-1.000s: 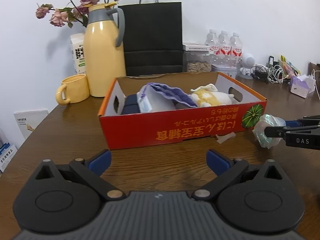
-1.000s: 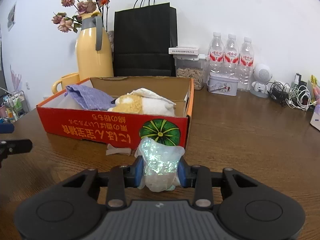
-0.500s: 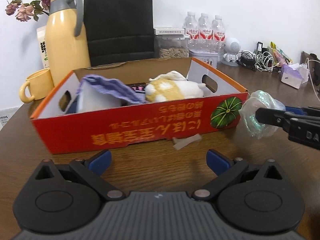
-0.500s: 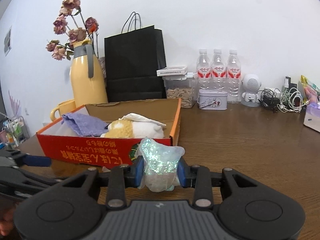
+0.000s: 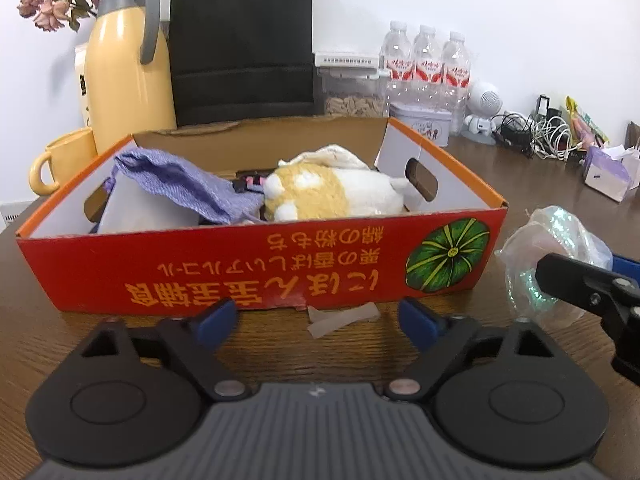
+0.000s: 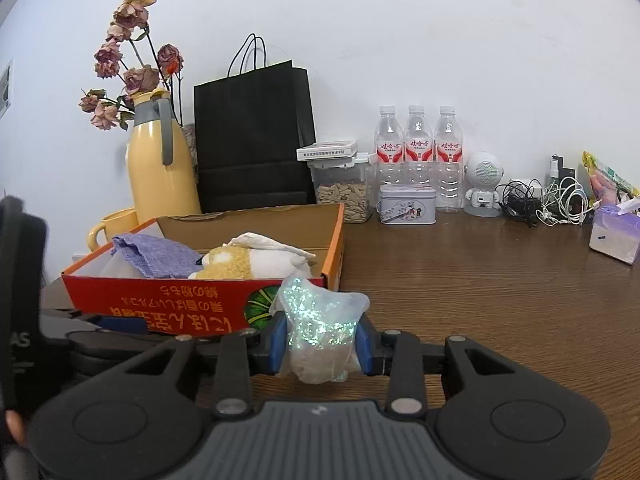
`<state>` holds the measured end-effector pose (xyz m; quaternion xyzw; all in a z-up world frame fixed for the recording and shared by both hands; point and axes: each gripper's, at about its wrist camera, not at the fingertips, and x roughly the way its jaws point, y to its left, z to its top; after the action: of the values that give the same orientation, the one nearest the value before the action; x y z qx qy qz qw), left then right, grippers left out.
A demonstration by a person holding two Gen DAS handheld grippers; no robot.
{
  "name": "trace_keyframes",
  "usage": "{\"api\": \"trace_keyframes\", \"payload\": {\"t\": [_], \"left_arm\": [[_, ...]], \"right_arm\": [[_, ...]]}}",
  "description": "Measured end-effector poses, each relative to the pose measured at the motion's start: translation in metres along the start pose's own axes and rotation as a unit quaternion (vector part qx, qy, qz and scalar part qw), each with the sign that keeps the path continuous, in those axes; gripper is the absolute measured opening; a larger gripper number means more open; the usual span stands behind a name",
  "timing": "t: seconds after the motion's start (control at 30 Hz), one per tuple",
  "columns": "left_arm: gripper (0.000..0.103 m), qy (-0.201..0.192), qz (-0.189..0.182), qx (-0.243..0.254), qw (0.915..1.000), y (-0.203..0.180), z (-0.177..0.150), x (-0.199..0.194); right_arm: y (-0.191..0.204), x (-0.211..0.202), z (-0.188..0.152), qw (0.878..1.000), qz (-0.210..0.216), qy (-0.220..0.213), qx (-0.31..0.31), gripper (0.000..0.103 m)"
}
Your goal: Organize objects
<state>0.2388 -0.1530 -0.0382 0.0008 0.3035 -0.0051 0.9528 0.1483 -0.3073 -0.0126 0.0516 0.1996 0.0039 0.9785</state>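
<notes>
Closing but wide apart on the left gripper (image 5: pixel 314 318), blue pads bare with nothing between, only a pale scrap of tape (image 5: pixel 342 319) lying on the brown wooden table (image 6: pixel 480 280) ahead. Clamped tight on the right gripper (image 6: pixel 320 346): 1 crumpled iridescent plastic bag (image 6: pixel 320 328), held off the table just beside the near right corner of 1 red cardboard box (image 5: pixel 240 272). Inside the box: 1 purple woven cloth (image 5: pixel 180 184), 1 yellow-and-white plush toy (image 5: pixel 332 196). Behind: 1 yellow thermos jug (image 6: pixel 160 168), 1 yellow mug (image 5: pixel 64 160), 1 black paper bag (image 6: pixel 252 140), 3 clear water bottles (image 6: pixel 418 148). Both grippers tilted gently downward, side by side.
</notes>
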Motion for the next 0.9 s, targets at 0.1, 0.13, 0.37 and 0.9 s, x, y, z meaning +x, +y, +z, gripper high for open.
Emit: {"api": "trace_keyframes", "payload": {"t": [0.1, 0.13, 0.37, 0.9], "left_arm": [[0.061, 0.011, -0.005, -0.007, 0.9999, 0.000, -0.001, 0.003], [0.058, 0.015, -0.006, -0.009, 0.9998, -0.001, -0.001, 0.004], [0.026, 0.013, -0.017, -0.007, 0.9998, -0.005, -0.004, 0.004], [0.003, -0.022, -0.030, -0.009, 0.9993, 0.008, -0.011, -0.020]], "right_arm": [[0.001, -0.001, -0.001, 1.000, -0.001, -0.002, -0.001, 0.034], [0.001, -0.001, -0.001, 1.000, -0.001, -0.002, -0.002, 0.034], [0.005, -0.001, -0.003, 1.000, -0.003, -0.001, -0.009, 0.034], [0.006, -0.002, -0.004, 1.000, -0.005, -0.005, -0.013, 0.034]]}}
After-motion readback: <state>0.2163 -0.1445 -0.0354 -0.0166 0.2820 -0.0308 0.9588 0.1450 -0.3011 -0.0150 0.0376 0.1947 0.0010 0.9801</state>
